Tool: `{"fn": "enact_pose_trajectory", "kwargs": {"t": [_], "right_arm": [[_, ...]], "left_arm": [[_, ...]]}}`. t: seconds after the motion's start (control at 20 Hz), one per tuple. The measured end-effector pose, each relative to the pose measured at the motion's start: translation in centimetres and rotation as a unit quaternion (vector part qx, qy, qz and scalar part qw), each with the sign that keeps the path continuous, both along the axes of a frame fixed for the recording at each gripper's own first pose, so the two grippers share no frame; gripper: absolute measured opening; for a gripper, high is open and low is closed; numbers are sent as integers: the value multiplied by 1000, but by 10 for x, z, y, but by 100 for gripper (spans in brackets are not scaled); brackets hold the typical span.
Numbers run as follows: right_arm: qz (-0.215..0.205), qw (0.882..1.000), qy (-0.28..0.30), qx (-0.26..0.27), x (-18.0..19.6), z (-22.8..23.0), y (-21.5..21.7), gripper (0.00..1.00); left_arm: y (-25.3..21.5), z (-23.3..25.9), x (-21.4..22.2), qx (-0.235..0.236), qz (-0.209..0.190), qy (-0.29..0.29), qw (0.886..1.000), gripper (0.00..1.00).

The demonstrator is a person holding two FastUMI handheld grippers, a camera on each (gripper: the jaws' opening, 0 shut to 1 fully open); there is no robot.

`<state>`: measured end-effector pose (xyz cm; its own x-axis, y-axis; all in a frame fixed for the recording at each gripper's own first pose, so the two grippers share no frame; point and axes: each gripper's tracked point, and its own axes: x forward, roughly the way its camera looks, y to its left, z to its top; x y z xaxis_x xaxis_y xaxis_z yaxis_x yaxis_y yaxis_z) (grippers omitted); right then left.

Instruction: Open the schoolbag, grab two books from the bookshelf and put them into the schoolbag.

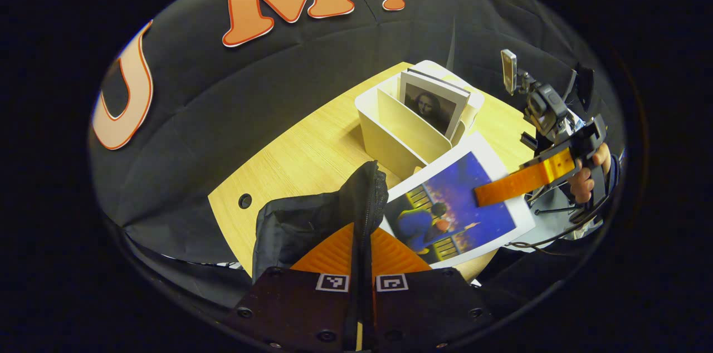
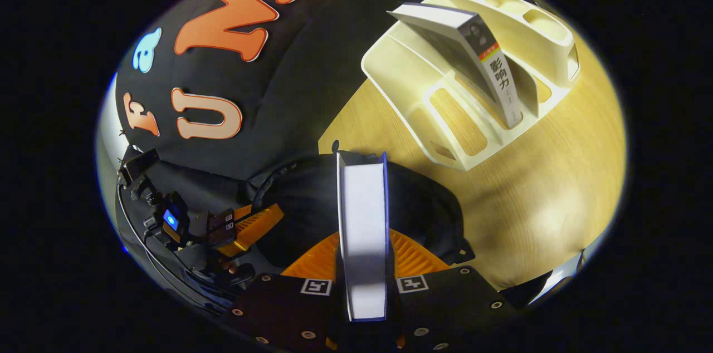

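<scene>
Nearest the front edge of the tabletop (image 2: 546, 197), left gripper (image 1: 361, 255) pinches the schoolbag (image 1: 312, 219) rim, holding it up; right gripper (image 2: 365, 264) clamps the blue-cover book (image 2: 363, 230) edge-on over the bag. Keep the rim pulled wide, feed the book spine-down into the gap. Risk: a corner snagging the fabric. Farther back, white bookshelf (image 2: 462, 136) holds a second book (image 2: 473, 58).

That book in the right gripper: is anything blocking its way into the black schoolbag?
Nothing visible does. The right gripper holds the book right over the schoolbag, while the left gripper pinches the bag's edge up. The bookshelf stands farther back on the table.
</scene>
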<state>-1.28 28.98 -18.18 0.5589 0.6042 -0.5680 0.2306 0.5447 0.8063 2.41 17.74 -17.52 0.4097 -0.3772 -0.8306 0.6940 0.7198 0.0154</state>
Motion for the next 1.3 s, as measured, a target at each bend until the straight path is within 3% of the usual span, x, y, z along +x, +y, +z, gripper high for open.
{"fn": "enact_pose_trajectory", "kwargs": {"t": [0.2,0.5,0.75,0.95,1.1,1.15,1.2,1.3], "right_arm": [[-24,1000,-3,5,13,-26,35,28],[-27,1000,-2,-7,30,-63,80,28],[-56,998,0,35,39,-79,107,28],[-31,999,31,27,27,-85,115,34],[76,991,64,-91,-12,-118,95,46],[86,989,60,-106,-15,-121,86,92],[90,989,61,-100,-17,-120,81,84],[102,987,71,-101,-28,-107,65,92]], "left_arm": [[-7,0,-6,-13,2,1,1000,4],[-11,-4,-17,-21,-2,0,1000,4],[-18,-7,-26,-34,4,6,999,4],[-18,-14,-30,-44,10,20,999,4],[-12,-15,-25,-56,29,27,998,4],[-11,-17,-25,-56,32,26,998,4],[-12,-17,-25,-55,33,25,998,4],[-13,-19,-24,-49,36,24,998,4]]}}
